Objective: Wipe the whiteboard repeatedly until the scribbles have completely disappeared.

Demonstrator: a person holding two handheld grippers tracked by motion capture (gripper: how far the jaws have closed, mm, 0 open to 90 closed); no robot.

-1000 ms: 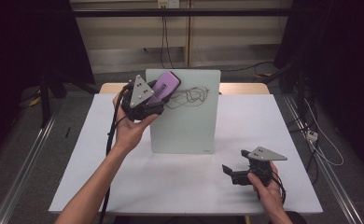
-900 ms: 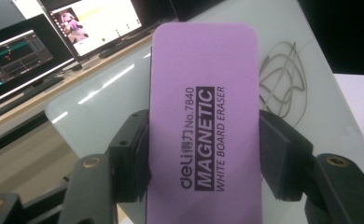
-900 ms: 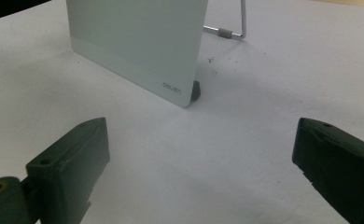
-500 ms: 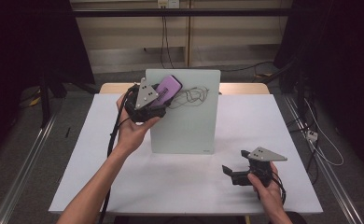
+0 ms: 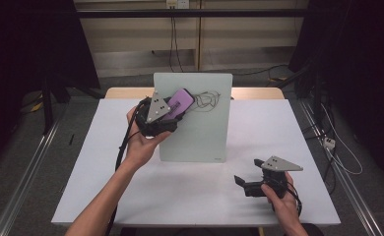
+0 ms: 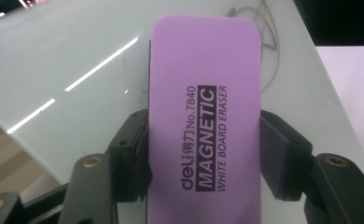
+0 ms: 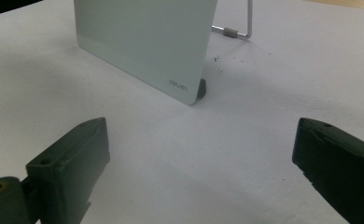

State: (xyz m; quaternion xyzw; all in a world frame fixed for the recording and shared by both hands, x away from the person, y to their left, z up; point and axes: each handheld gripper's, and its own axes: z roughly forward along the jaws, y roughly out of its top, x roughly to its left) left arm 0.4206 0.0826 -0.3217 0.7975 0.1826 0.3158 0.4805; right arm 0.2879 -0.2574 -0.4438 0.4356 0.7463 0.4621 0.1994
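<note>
The left gripper [image 5: 173, 109] is clamping the purple eraser [image 6: 203, 121] against the whiteboard [image 5: 200, 132] at its ten o'clock, while the right gripper [image 7: 199, 172] is resting wide.

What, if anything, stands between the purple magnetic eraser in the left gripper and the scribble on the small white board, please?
Nothing visible does. The purple magnetic eraser, clamped in the left gripper, is at the small white board, with the dark scribble just beside it, uncovered.

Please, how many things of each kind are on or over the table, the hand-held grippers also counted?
Hand-held gripper: 2, the left hand-held gripper and the right hand-held gripper
Purple eraser: 1
Standing white board: 1
Total: 4
</note>
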